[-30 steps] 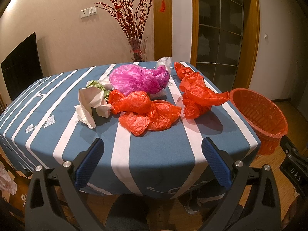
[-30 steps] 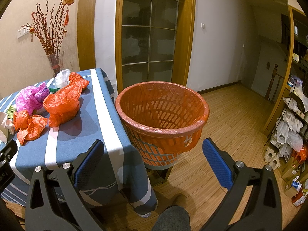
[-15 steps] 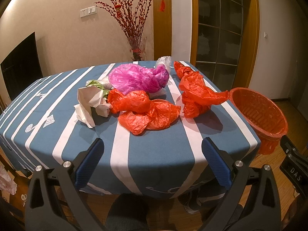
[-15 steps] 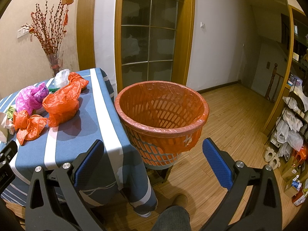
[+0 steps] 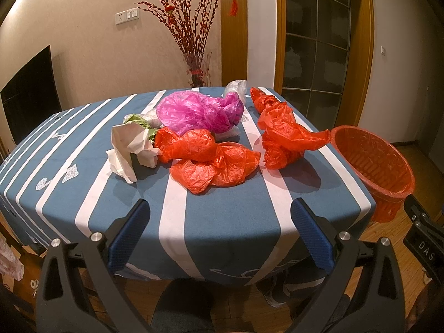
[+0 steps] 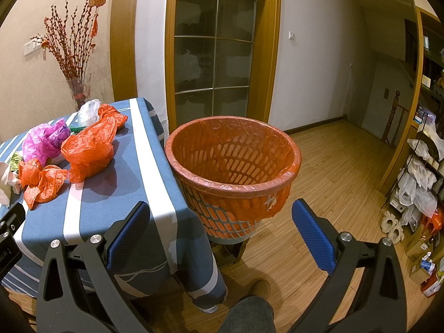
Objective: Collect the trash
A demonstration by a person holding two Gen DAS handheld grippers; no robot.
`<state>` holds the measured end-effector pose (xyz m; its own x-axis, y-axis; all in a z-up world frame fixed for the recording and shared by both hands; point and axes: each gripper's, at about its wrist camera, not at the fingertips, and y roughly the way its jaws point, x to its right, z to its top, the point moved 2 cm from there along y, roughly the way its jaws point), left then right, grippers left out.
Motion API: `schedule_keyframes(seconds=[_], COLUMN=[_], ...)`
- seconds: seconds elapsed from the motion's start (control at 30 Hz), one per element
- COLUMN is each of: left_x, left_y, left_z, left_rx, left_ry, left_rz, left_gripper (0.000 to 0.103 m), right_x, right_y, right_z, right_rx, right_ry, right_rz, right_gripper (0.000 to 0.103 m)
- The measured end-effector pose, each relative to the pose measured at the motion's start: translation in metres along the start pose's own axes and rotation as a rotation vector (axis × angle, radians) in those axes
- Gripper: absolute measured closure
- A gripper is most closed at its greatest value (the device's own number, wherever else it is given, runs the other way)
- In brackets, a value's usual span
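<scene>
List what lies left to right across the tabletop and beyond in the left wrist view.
Crumpled white paper → low crumpled orange plastic bag → taller orange plastic bag → orange-lined slotted waste basket, off the table's right edge.

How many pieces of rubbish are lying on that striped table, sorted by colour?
Red-orange plastic bags: 2, the front one and the right one
Pink plastic bag: 1
Clear plastic bag: 1
White crumpled paper: 1
Green scrap: 1, partly hidden, so its kind is unclear
Total: 6 on the table
</scene>
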<state>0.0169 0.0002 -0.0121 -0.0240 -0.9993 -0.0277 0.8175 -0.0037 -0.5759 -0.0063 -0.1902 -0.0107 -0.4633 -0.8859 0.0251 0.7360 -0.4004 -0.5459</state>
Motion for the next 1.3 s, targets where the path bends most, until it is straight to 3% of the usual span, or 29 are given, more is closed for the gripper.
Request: schedule_keyframes(seconds=[0.77,0.97,1.3], left_x=[-0.004,-0.021,-0.092], left_y=[0.011,0.017,0.032], left_z=[-0.008,-0.006,0.021], left_rx=[-0.035,-0.036,0.004], left_ry=[-0.018,-0.046,-0.14], left_rz=[-0.008,-0.005,0.154], left_gripper=[0.004,0.004,0.004], right_x=[-0.004,-0.02,-0.079], right_y=[0.005,0.011,0.032], right_z=[0.0,0.008,0.05], right_rx=[-0.011,-0.022,-0.008], right_ry=[-0.004,-0.004,-0.022], right_rz=[0.021,0.134,0.342], right_gripper=[0.002,0.002,0.003])
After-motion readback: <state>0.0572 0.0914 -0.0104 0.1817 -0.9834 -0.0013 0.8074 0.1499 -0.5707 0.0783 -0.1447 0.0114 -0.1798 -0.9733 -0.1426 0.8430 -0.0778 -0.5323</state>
